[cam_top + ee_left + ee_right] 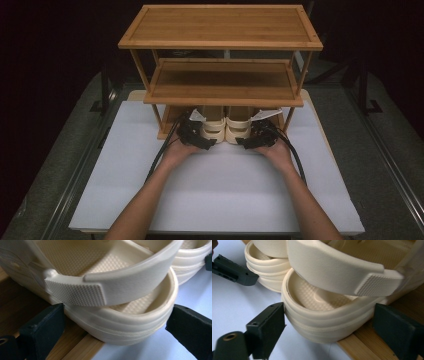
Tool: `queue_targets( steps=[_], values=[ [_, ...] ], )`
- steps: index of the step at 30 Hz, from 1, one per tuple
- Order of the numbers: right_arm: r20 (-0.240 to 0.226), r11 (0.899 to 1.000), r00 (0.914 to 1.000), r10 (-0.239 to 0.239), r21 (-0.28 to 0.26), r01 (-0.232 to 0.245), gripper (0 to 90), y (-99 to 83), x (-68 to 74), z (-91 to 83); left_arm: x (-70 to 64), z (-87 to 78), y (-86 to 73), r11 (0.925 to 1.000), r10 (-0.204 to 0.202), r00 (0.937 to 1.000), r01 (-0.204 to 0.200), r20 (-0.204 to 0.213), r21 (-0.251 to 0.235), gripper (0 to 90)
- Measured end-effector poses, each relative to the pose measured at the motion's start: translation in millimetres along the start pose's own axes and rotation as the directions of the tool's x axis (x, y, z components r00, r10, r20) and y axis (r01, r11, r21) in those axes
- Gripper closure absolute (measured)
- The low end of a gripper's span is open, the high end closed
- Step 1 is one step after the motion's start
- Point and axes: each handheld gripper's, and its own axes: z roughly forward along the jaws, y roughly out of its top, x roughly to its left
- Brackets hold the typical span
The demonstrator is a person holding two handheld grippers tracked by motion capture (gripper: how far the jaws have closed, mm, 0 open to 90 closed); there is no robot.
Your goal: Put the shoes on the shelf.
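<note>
Two cream clog shoes stand side by side on the bottom shelf of a wooden rack, heels toward me. My left gripper is at the heel of the left shoe. In the left gripper view its jaws press both sides of that heel, so the left gripper is shut on it. My right gripper holds the right shoe the same way. In the right gripper view the right gripper has its jaws against the heel. Both heels overhang the shelf edge above the white table.
The rack has three tiers; its middle shelf and top shelf are bare. It stands at the far side of a white table top. The shelf's front slat runs just under the heels. Dark floor surrounds the table.
</note>
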Motion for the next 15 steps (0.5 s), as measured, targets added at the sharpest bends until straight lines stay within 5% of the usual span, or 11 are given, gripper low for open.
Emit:
queue_targets(
  steps=[8,15],
  values=[
    [-0.013,1.0,0.9998,-0.018,0.0,0.018,9.0,-8.7,8.4,-26.2,-8.6,-28.7,-13.0,0.9998,0.019,0.9987,-0.019,0.047,0.003,3.8],
    [-0.013,1.0,0.9999,0.005,0.012,-0.005,3.3,-38.0,14.7,-60.3,-16.8,-68.5,-42.3,0.9998,0.021,0.9991,-0.021,0.037,-0.004,3.8]
  ],
)
